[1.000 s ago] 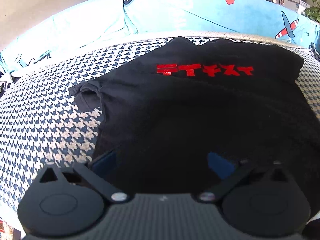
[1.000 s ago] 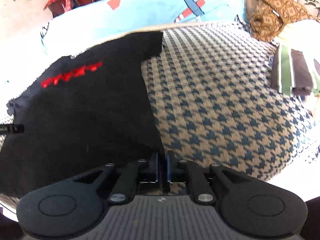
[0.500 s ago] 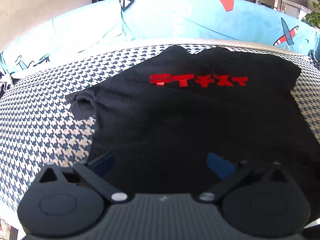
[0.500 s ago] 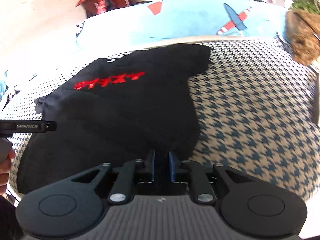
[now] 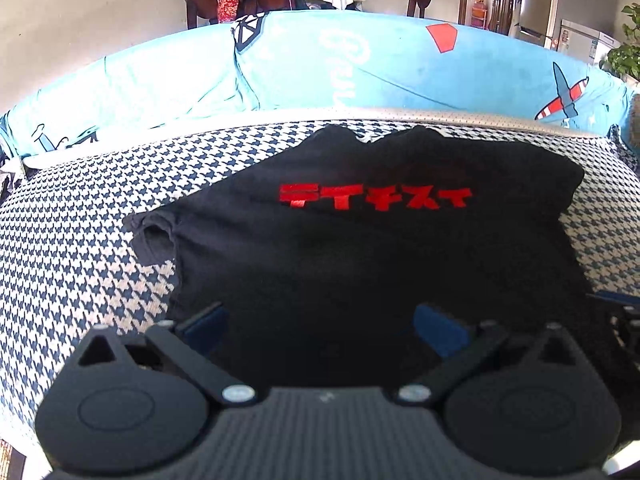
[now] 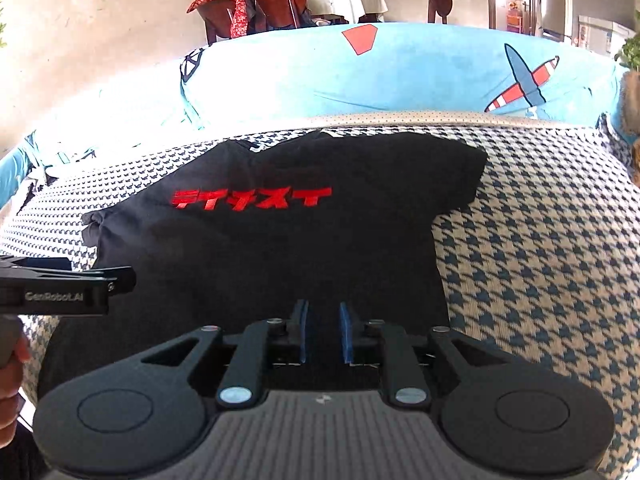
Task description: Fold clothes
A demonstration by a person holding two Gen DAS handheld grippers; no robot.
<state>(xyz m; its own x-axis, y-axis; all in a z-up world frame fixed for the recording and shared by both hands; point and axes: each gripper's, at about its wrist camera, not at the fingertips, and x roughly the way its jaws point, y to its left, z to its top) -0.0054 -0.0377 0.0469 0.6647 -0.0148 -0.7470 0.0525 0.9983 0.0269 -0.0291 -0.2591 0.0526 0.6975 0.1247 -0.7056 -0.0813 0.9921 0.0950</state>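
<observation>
A black T-shirt (image 5: 360, 264) with red lettering (image 5: 374, 197) lies flat, front up, on the houndstooth sofa seat (image 5: 72, 264); its left sleeve (image 5: 154, 236) is crumpled. My left gripper (image 5: 320, 326) is open wide over the shirt's near hem, with nothing between its blue pads (image 5: 206, 320). In the right wrist view the same T-shirt (image 6: 280, 248) fills the middle. My right gripper (image 6: 324, 332) hovers at the near hem, its pads (image 6: 346, 332) parted by a narrow gap. The left gripper (image 6: 60, 290) shows at the left edge, held by a hand (image 6: 8, 364).
A light-blue sofa back (image 5: 320, 68) with plane prints rises behind the seat. Bare houndstooth seat (image 6: 540, 280) stretches to the right of the shirt. Dining chairs (image 6: 276, 4) and a table stand behind the sofa.
My right gripper swung left to face the shirt squarely, and its pads went from pinched on the hem corner to slightly parted. The left gripper drew back a little and stayed open.
</observation>
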